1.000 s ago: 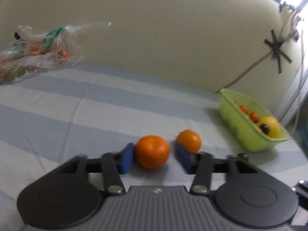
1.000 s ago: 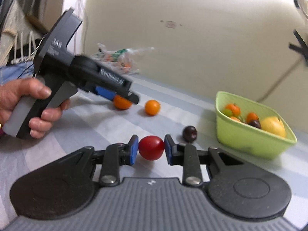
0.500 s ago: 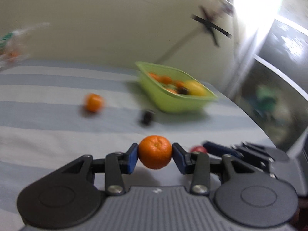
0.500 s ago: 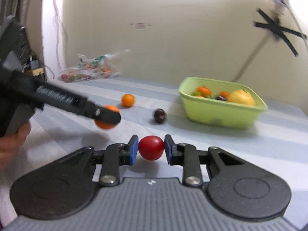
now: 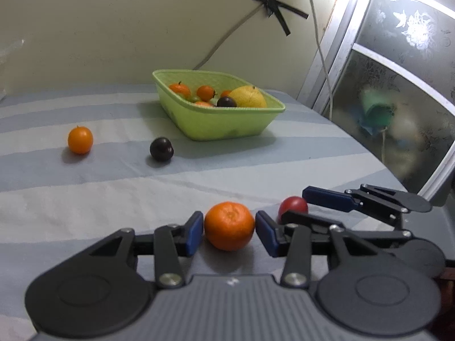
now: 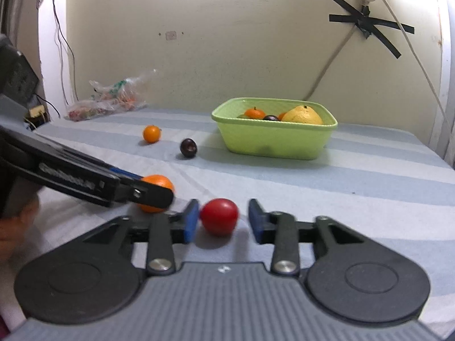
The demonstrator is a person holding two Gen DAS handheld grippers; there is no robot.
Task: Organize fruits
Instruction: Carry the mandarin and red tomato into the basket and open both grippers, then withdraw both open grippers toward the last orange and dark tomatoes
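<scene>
My left gripper (image 5: 229,229) has its jaws just apart around an orange mandarin (image 5: 229,225) that rests on the striped cloth. My right gripper (image 6: 222,221) is open around a red fruit (image 6: 219,216) lying on the cloth; its left pad touches the fruit and the right pad stands clear. The two grippers sit side by side; the right one shows in the left wrist view (image 5: 366,199). A green basket (image 5: 216,122) with several fruits stands further back. A second mandarin (image 5: 80,139) and a dark plum (image 5: 161,149) lie loose on the cloth before it.
A plastic bag of fruit (image 6: 111,101) lies at the back left by the wall. A window frame (image 5: 384,85) and a hanging cable (image 5: 321,48) border the bed on the right. The striped cloth (image 6: 355,182) lies bare right of the grippers.
Both grippers have lowered their fruit onto the cloth near the front and opened their jaws. The left gripper swung right to face the basket.
</scene>
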